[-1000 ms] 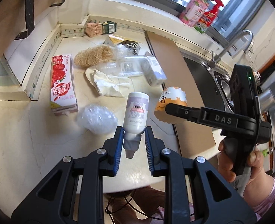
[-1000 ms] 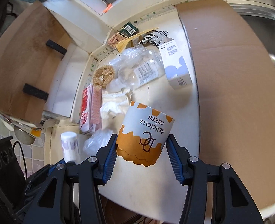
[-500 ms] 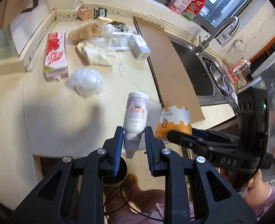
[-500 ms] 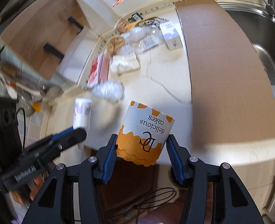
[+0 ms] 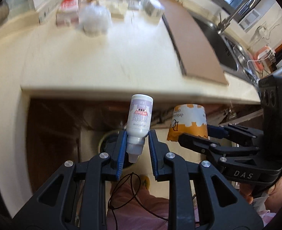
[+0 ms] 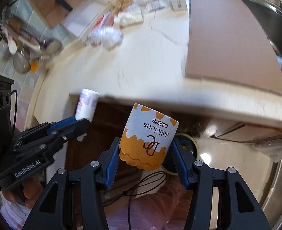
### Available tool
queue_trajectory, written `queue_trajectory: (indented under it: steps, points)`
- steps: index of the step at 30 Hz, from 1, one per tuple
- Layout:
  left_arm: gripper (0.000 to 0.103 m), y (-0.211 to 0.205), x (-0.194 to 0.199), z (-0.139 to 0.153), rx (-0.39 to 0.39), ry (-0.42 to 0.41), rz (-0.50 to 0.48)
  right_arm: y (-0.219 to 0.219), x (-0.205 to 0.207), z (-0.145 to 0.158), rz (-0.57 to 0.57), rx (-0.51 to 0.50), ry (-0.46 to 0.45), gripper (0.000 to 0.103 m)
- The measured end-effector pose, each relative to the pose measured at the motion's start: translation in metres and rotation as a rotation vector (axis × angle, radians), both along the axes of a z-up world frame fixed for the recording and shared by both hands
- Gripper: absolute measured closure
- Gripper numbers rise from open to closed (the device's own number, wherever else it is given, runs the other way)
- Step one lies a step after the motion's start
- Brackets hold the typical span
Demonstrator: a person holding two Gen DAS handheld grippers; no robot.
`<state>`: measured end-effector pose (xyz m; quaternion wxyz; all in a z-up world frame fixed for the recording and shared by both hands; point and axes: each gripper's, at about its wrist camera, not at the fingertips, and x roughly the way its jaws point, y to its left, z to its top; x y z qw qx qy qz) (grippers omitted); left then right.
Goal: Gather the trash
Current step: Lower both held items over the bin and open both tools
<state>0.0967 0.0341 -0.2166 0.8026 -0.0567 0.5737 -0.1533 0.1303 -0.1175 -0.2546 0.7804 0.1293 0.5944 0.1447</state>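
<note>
both grippers are now hanging past the tabletop (image 5: pixel 102 72) edge, left gripper (image 5: pixel 135 149) fingers clamping the small white bottle (image 5: pixel 139 118), right gripper (image 6: pixel 144 159) fingers clamping the paper cup (image 6: pixel 150 138), what is probably a bin (image 6: pixel 185 143) lying below them.

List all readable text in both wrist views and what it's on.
"delicious cakes" and a "DC" monogram: paper cup, upside down, in the right gripper.
"DAS": right gripper body, seen in the left wrist view.
"GenRobot.AI": left gripper body, seen in the right wrist view.
White bottle label: red and purple print, not legible.
Cartons and wrappers on the counter: too blurred to read.
</note>
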Motion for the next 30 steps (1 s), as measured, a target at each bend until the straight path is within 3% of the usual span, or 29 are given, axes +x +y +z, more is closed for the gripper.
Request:
queue_trajectory:
  steps: [7,20,27,30]
  points:
    - [0.083,-0.011,-0.03,-0.073,0.04,0.087,0.049,-0.006,-0.034,-0.061,0.064,-0.056,0.055,0.051]
    - [0.083,-0.019,-0.034,-0.236,0.086,0.191,0.114,-0.022,-0.043,-0.224,0.066,-0.112,0.148,0.049]
    - [0.081,-0.014,-0.031,-0.297,0.119,0.243,0.102,-0.015,-0.038,-0.288,0.06,-0.092,0.184,0.045]
    - [0.072,-0.013,-0.023,-0.313,0.142,0.265,0.097,-0.009,-0.034,-0.304,0.063,-0.107,0.206,0.042]
